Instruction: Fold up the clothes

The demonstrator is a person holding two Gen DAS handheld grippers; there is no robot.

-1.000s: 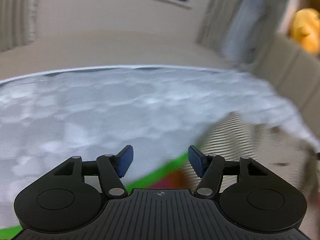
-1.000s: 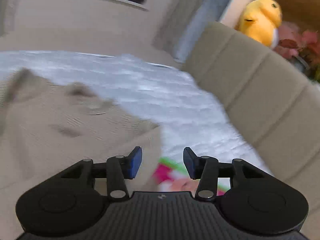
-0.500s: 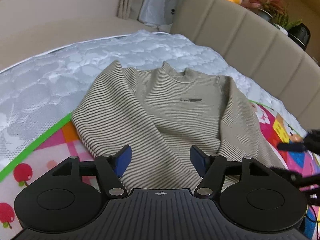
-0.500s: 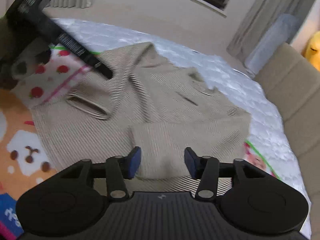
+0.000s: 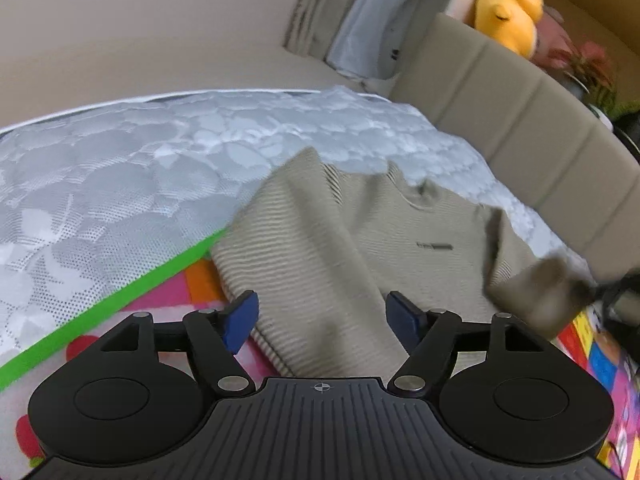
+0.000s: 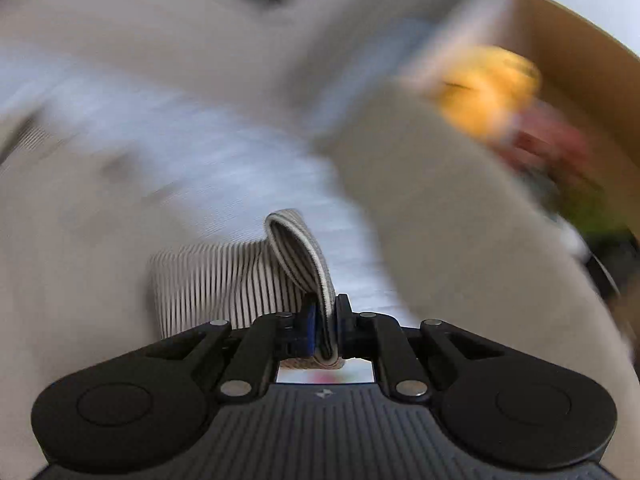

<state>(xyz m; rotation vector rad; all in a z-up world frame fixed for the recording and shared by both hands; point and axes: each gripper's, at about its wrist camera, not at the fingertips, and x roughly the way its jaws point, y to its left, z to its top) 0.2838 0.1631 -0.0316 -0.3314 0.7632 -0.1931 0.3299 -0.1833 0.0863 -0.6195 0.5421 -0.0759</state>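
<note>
The right gripper point(image 6: 325, 322) has its fingers clenched on a striped cuff point(image 6: 304, 256) of the sweater point(image 5: 332, 248), which sticks up in a loop between them. The view around it is very blurry, so I cannot tell much more there. The left gripper point(image 5: 322, 320) has its fingers apart and opening, with nothing pinched; the sweater's folded side lies just under them. The sweater rests on a bright play mat point(image 5: 176, 292) with a green edge, spread on a white bed point(image 5: 120, 168). Behind it stands a tan headboard point(image 5: 520, 128) with a yellow stuffed duck point(image 5: 508, 16) on top.
</note>
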